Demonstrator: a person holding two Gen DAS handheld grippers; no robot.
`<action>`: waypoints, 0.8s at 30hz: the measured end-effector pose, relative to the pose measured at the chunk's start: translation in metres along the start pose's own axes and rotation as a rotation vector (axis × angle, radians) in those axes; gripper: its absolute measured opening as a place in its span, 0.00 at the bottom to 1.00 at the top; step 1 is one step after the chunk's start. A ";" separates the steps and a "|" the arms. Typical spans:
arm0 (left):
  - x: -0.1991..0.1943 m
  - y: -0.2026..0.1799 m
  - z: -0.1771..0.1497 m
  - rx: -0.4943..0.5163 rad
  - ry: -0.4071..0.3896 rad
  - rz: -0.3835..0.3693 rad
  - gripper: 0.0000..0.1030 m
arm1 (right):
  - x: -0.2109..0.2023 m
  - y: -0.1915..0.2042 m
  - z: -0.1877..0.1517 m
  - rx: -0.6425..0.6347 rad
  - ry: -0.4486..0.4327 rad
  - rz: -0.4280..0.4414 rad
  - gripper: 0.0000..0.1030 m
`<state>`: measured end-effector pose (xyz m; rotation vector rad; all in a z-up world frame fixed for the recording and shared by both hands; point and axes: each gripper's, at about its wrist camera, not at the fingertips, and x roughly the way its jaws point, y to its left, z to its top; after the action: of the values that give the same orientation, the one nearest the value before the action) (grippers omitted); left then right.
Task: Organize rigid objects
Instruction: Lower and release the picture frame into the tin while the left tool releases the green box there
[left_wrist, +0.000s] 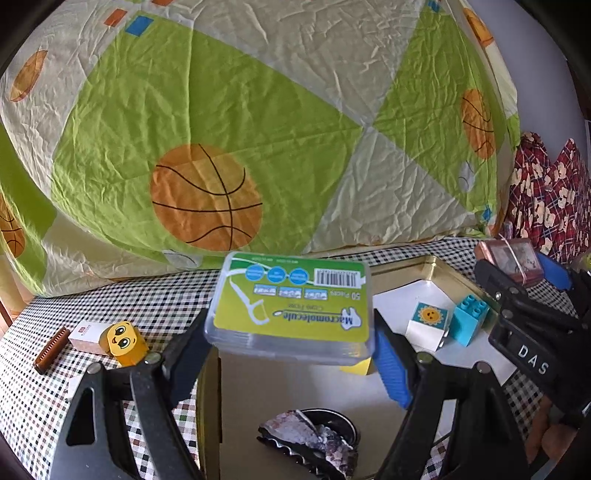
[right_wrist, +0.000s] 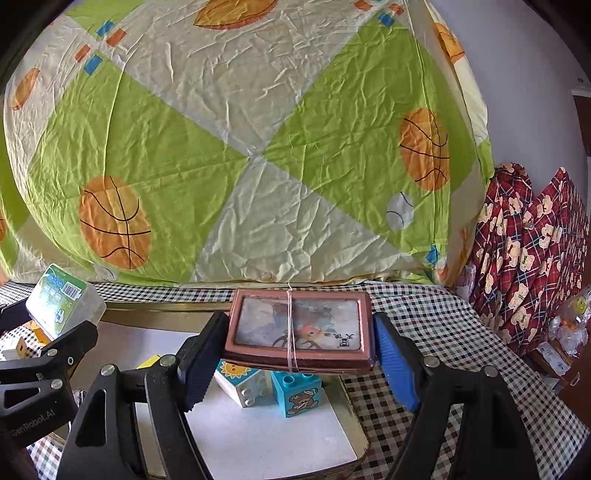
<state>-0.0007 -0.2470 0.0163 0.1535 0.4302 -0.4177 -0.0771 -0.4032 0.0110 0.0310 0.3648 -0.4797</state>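
Note:
My left gripper (left_wrist: 291, 328) is shut on a clear floss-pick box (left_wrist: 291, 306) with a green label, held above a gold-rimmed tray (left_wrist: 432, 264). My right gripper (right_wrist: 299, 332) is shut on a brown framed picture case (right_wrist: 297, 325) bound with a rubber band, also over the tray (right_wrist: 354, 413). In the tray lie a white sun block (left_wrist: 426, 325), a blue block (left_wrist: 469, 317), a yellow block (left_wrist: 360, 365) and a dark scalloped dish (left_wrist: 314, 439). The right gripper with its case (left_wrist: 513, 260) shows at the left view's right edge; the floss box (right_wrist: 62, 302) shows at the right view's left.
On the checked cloth (left_wrist: 166, 295) left of the tray lie a yellow face block (left_wrist: 123, 343), a small white box (left_wrist: 86, 336) and a brown comb-like piece (left_wrist: 51, 349). A big quilt with basketballs (left_wrist: 221, 129) rises behind. Red plaid fabric (right_wrist: 532, 251) sits at the right.

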 end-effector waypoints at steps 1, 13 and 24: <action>0.001 0.000 0.000 0.002 0.004 -0.001 0.79 | 0.001 0.000 0.000 0.001 0.005 0.000 0.77; 0.008 -0.006 -0.004 0.019 0.035 0.010 0.79 | 0.012 0.004 -0.004 -0.013 0.063 -0.001 0.77; 0.023 -0.016 -0.010 0.044 0.101 0.030 0.79 | 0.027 0.007 -0.007 -0.003 0.163 0.016 0.77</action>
<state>0.0077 -0.2669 -0.0035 0.2245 0.5174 -0.3909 -0.0539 -0.4083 -0.0057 0.0699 0.5244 -0.4618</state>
